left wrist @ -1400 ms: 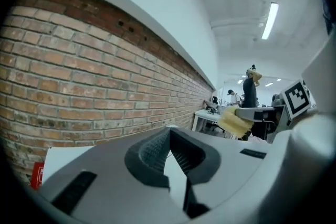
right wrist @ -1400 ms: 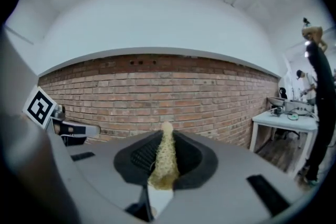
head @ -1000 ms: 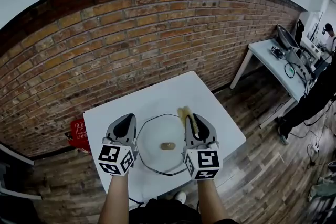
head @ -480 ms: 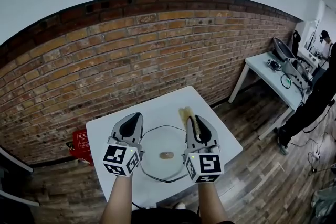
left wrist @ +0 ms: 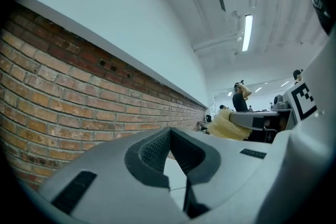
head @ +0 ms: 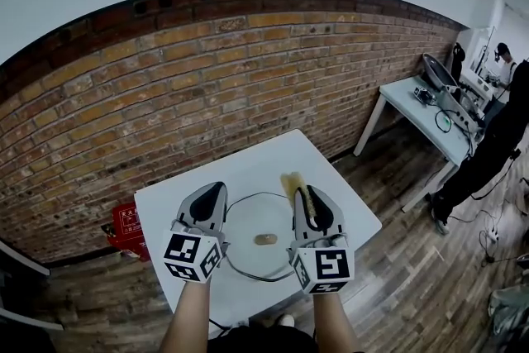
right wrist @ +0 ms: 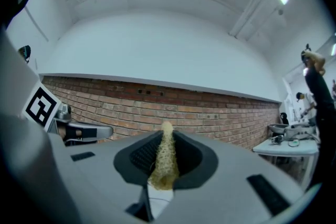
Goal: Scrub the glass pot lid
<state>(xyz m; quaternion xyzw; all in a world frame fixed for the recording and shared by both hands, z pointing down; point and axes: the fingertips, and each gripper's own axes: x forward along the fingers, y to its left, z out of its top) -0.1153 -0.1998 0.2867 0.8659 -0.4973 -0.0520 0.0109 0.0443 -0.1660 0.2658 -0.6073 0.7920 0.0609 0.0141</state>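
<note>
Nearest the camera, the person's two bare forearms point(head: 186, 317) reach forward from the bottom edge of the head view, each carrying a grey gripper with a black-and-white marker cube point(head: 193, 255) at its back end. The left gripper point(head: 208, 196) has its jaws clenched together with nothing between them; its own view point(left wrist: 169, 138) shows the ribbed pads meeting at the tips. The right gripper point(head: 307, 198) is grasping a yellowish loofah scrubber point(head: 291, 180), which its own view point(right wrist: 165, 145) shows pinched between the dark pads as a narrow fibrous strip point(right wrist: 165, 162) poking out past the tips. Both grippers are held roughly level and side by side, pointing away from the person toward the wall. Between them in the head view, the glass pot lid point(head: 248, 252) lies flat on the white table point(head: 169, 207), its thin dark rim forming a circle and its small tan knob point(head: 265, 240) at the centre. The scrubber's free end shows just past the lid's far right rim. Left of the table, a red box point(head: 126, 225) sits on the wood-plank floor point(head: 397, 260) against the foot of the brick wall point(head: 207, 87), which runs behind the table. Far to the right, a second white table point(head: 409, 107) carries equipment and cables, and a person in dark clothing point(head: 496, 140) stands beside it.
</note>
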